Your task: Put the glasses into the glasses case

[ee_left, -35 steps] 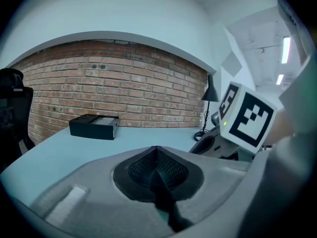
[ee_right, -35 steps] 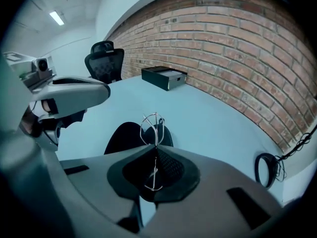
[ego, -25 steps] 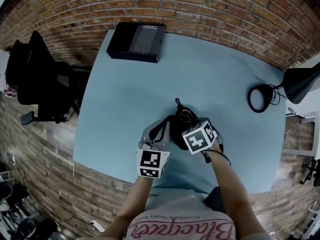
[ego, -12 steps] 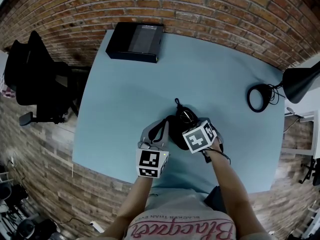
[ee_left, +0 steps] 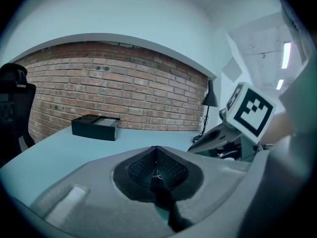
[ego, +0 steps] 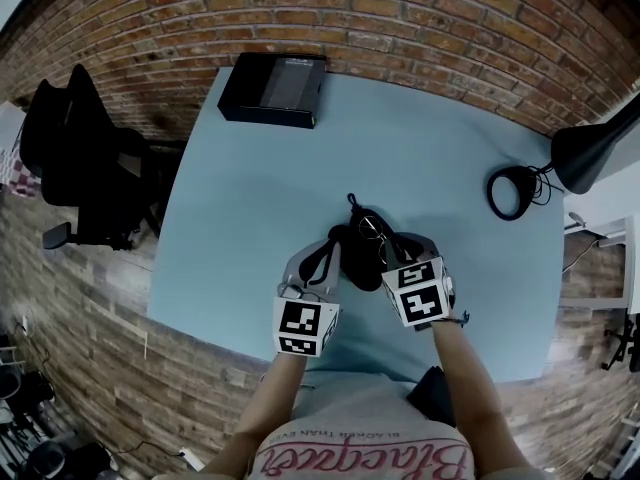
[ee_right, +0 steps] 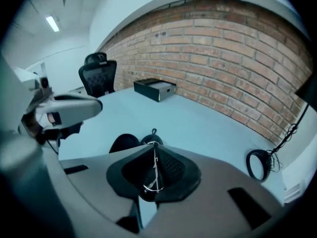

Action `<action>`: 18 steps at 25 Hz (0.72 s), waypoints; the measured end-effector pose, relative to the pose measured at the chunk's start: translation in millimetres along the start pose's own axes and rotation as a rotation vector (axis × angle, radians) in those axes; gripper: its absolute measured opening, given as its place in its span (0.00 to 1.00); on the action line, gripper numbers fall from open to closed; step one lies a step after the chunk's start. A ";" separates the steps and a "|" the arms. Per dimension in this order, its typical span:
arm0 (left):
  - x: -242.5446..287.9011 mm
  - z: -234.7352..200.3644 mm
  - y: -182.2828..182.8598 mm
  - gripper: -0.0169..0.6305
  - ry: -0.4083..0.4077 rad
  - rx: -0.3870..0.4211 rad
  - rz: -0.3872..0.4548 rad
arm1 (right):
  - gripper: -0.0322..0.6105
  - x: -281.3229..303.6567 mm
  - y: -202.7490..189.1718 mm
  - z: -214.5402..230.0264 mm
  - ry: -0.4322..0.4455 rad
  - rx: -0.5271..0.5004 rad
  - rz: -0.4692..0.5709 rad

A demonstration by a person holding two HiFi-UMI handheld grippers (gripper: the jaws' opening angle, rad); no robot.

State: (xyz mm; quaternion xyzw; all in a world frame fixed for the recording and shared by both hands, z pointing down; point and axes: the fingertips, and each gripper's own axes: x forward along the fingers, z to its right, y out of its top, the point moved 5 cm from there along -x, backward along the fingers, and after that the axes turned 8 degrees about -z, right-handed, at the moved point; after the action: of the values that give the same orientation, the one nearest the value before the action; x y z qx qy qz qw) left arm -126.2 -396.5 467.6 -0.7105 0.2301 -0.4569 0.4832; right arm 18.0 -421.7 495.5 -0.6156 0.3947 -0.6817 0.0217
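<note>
Silver wire glasses (ee_right: 154,173), thin-rimmed, sit pinched in the right gripper (ee_right: 154,155) by the black case (ego: 352,260); the left gripper (ee_left: 157,165) has its jaws pressed together.

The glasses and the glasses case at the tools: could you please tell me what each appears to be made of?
Glasses: thin bright metal wire, judging by the slim silvery rim that glints where the right tool pinches it. Glasses case: matte black, probably fabric or soft leatherette, since it shows no shine and has a rounded, soft-looking outline. Its exact covering is too small to tell.
</note>
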 end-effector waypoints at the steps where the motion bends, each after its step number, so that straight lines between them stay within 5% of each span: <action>1: -3.0 3.6 1.3 0.03 -0.002 0.006 0.007 | 0.09 -10.5 0.4 -0.3 0.024 0.023 0.054; 6: -19.6 27.7 10.6 0.03 -0.023 0.048 0.056 | 0.07 -59.5 -3.9 -1.4 0.133 0.082 0.252; 18: -71.9 95.6 54.6 0.03 -0.097 0.161 0.224 | 0.06 -172.3 -27.8 -15.8 0.098 0.094 0.572</action>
State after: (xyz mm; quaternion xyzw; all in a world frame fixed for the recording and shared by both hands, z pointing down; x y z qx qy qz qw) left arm -70.9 -319.1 376.9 -0.6607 0.2469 -0.3822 0.5970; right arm 58.7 -305.7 370.6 -0.4440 0.5208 -0.6943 0.2227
